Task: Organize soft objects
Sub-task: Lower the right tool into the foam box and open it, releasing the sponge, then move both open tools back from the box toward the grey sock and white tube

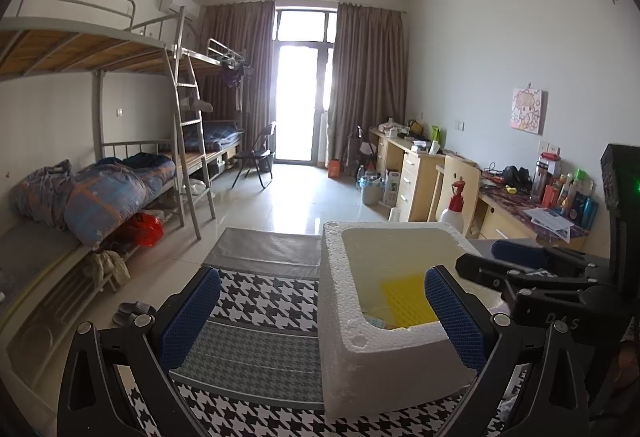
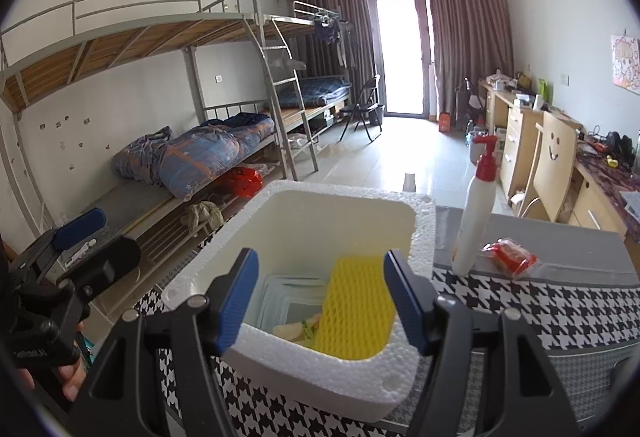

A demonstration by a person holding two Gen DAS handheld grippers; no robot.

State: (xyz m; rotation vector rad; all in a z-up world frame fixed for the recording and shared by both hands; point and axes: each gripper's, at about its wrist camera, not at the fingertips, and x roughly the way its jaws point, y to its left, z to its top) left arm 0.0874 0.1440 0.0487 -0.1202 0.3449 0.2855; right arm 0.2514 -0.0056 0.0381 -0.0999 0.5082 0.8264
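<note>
A white foam box (image 1: 384, 361) (image 2: 320, 361) stands on the houndstooth tablecloth (image 1: 256, 301). Inside it, a yellow foam net (image 1: 406, 301) (image 2: 356, 313) leans against the right wall beside some pale wrappers (image 2: 294, 329). My right gripper (image 2: 324, 297) hangs open above the box's near rim; the net lies loose below its fingers, untouched. My left gripper (image 1: 322, 317) is wide open and holds nothing, its blue pads (image 1: 188, 317) straddling the box's left wall. In the right wrist view a hand holds the left gripper (image 2: 80, 237) at the far left.
A white pump bottle with a red top (image 2: 474, 213) and a red packet (image 2: 510, 257) sit on the table right of the box. Bunk beds (image 2: 200, 157) with a rolled quilt line the left wall. Desks (image 1: 416, 173) and a chair line the right.
</note>
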